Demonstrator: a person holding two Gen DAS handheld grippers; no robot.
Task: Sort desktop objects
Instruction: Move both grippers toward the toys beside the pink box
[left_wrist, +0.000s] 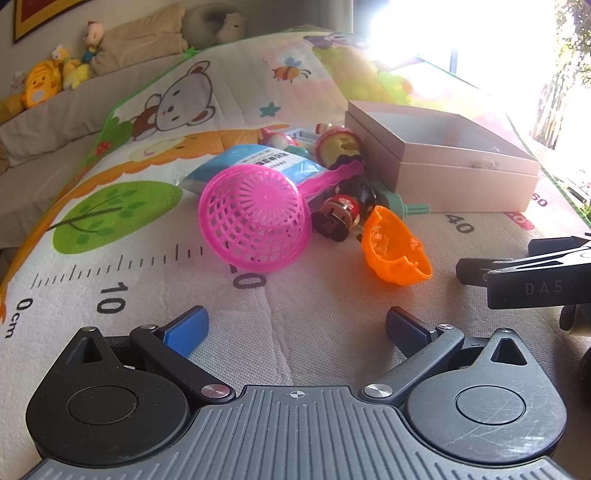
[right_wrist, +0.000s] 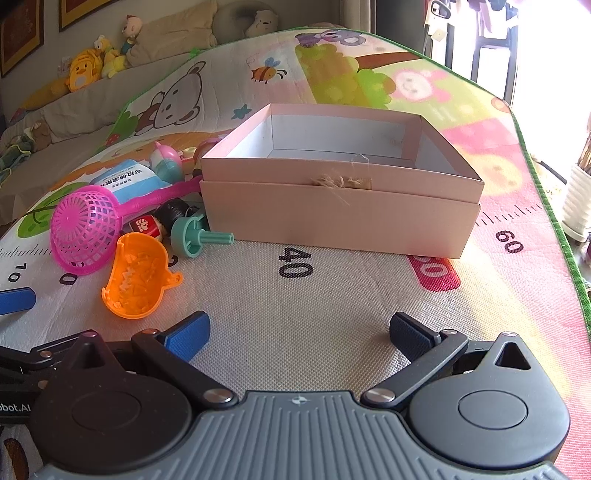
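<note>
A pile of toys lies on a cartoon play mat: a pink mesh scoop (left_wrist: 255, 216) (right_wrist: 86, 232), an orange shell-shaped mould (left_wrist: 393, 247) (right_wrist: 138, 277), a red and black toy (left_wrist: 338, 216), a teal peg toy (right_wrist: 195, 236) and a blue packet (left_wrist: 255, 162) (right_wrist: 123, 179). An open pink cardboard box (left_wrist: 443, 162) (right_wrist: 343, 188) stands to their right, with nothing inside. My left gripper (left_wrist: 295, 330) is open, short of the scoop. My right gripper (right_wrist: 299, 334) is open in front of the box, holding nothing.
The mat (right_wrist: 295, 306) shows a printed ruler with numbers. Plush toys (right_wrist: 86, 68) and cushions line a sofa at the back. The mat's green edge (right_wrist: 546, 206) runs down the right, with a white pot (right_wrist: 580, 199) beyond it. Bright window glare fills the upper right.
</note>
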